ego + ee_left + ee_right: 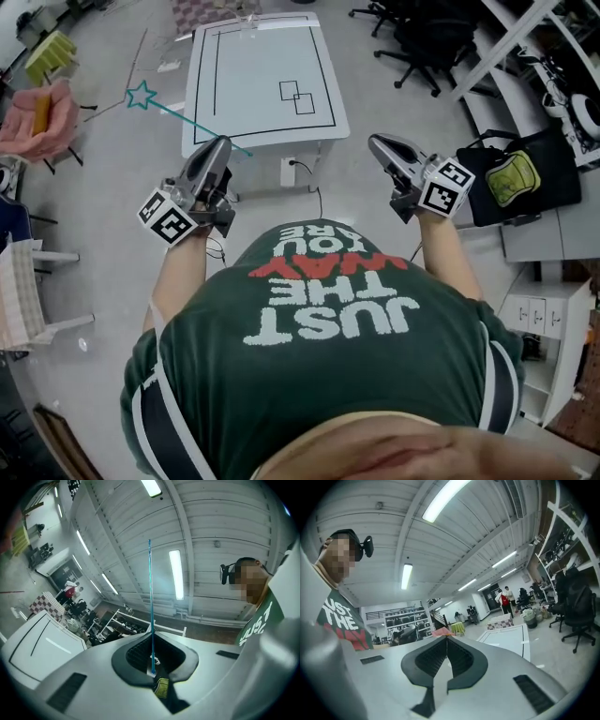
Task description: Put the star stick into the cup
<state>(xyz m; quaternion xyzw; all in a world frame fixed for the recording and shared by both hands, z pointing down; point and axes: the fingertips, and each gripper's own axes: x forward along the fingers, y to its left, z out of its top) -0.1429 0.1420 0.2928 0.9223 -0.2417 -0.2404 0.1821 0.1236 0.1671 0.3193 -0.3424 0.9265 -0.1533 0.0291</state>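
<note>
The star stick (192, 124) is a thin teal rod with a teal star outline (141, 95) at its far end. My left gripper (223, 142) is shut on the rod near its lower end, held in the air short of the white table (258, 103). In the left gripper view the rod (150, 597) rises straight up from the shut left gripper (151, 641). A small clear cup-like thing (247, 24) stands at the table's far edge. My right gripper (373, 141) is raised at the right, shut and empty; in its own view the right gripper (446, 638) has its pads together.
Black lines and two small squares (296, 97) mark the tabletop. A black bag (511, 183) with a yellow-green patch sits at the right. Office chairs (422, 37) stand at the back right, pink cloth (37, 122) at the left, a white cabinet (548, 328) at lower right.
</note>
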